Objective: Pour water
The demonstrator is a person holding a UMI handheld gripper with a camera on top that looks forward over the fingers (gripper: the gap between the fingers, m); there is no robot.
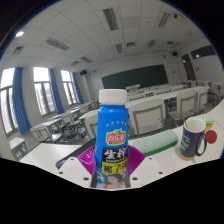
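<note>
Classroom with rows of desks, windows and a chalkboard (137,78) behind. Close up, the gripper (113,176) clamps a white bottle (113,130) with a blue cap between both fingers, held upright. Right of it, apart, a mug (194,137) stands on the white table (160,160).

I hold the gripper (113,172) level, fingers pointing forward toward 12 o'clock. Both fingers are mostly hidden; only slivers of the purple pads (98,178) show at 9 and 3 o'clock of the load. The pads press against the bottle (113,140) from either side, gripping it upright.
</note>
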